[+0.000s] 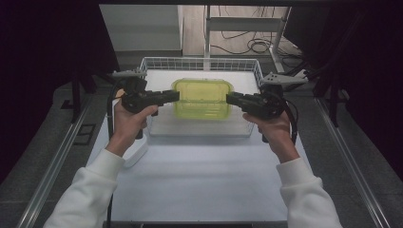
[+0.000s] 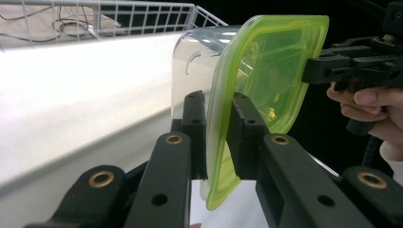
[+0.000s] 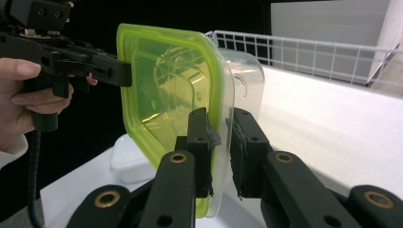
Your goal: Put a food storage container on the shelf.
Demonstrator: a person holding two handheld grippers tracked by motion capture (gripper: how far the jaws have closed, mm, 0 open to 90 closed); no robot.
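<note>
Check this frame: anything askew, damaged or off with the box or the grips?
Nothing stands out. The box with its green lid is held level above the wire basket, the left claw and right claw each pinching the lid rim at opposite ends. Lid looks seated; no cracks or spills visible.

The right gripper (image 3: pixel 219 142) clamps the near rim of a clear plastic container with a yellow-green lid (image 3: pixel 171 90); the left gripper (image 3: pixel 124 73) grips its far rim above the white table (image 3: pixel 332 118).

Probably a lab or test room: dark curtains (image 1: pixel 52 52) flank the white cloth-covered surface (image 1: pixel 204 161), loose black cables (image 1: pixel 247 45) on the far floor.
</note>
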